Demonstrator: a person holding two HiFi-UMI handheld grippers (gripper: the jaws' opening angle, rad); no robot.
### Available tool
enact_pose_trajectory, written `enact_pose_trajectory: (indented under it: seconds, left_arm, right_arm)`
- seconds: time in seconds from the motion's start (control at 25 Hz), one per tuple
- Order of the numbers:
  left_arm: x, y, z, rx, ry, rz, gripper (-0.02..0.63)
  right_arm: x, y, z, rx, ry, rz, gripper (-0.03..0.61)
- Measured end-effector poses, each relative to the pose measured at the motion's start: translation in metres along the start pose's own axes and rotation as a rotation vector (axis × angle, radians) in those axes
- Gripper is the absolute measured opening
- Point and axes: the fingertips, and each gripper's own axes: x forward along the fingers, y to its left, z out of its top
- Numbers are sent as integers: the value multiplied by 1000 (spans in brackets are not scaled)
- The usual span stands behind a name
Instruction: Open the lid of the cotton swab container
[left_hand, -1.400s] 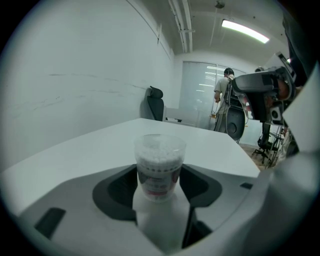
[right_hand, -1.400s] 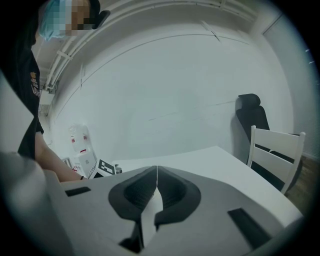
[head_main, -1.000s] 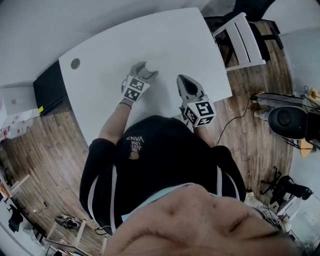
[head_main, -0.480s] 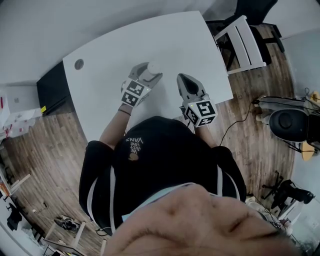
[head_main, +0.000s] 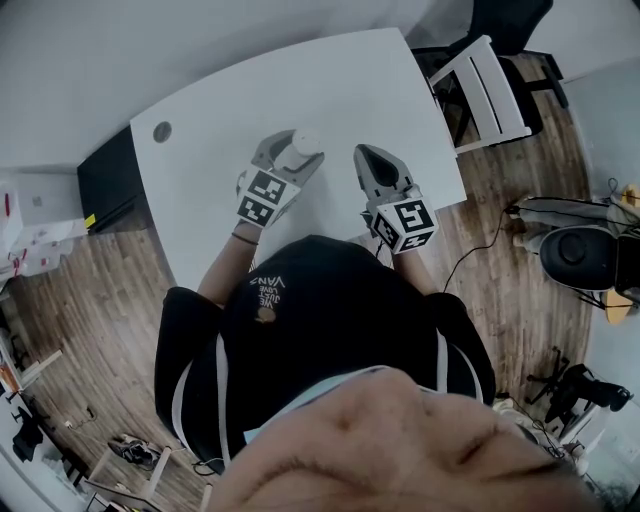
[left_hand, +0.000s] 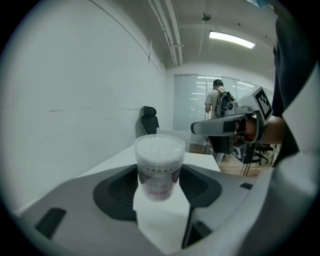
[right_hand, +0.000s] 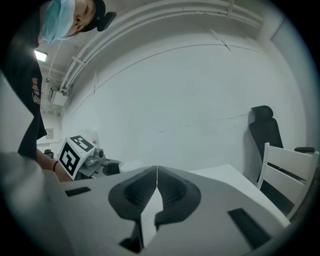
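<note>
**While the left tongs clamp the swab tub, the right tongs sit closed and empty**

Where the left gripper (head_main: 296, 150) reaches over the white table (head_main: 330, 90), its 2 jaws press on the sides of the cotton swab container (left_hand: 159, 165). This is a clear round tub, upright, packed with white swab tips at the top and bearing a pinkish label lower down. I cannot tell whether its base touches the tabletop.

The right gripper (right_hand: 157, 170) is just beside it, jaws fully together with nothing between them, and apart from the tub. A white slatted chair (head_main: 480, 85) stands past the table's right edge. A black office chair (left_hand: 148, 117) sits by the far wall.
</note>
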Motion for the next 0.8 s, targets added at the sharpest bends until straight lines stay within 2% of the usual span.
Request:
enact_pose_trajectory:
  seconds: [0.4, 0.8]
  left_arm:
    - [-17, -14, 7, -4, 15, -20, 264]
    - [-20, -25, 1, 24, 61, -26, 264]
  right_arm:
    - [1, 14, 10, -1, -20, 46, 14]
    - [6, 44, 16, -89, -14, 151, 14]
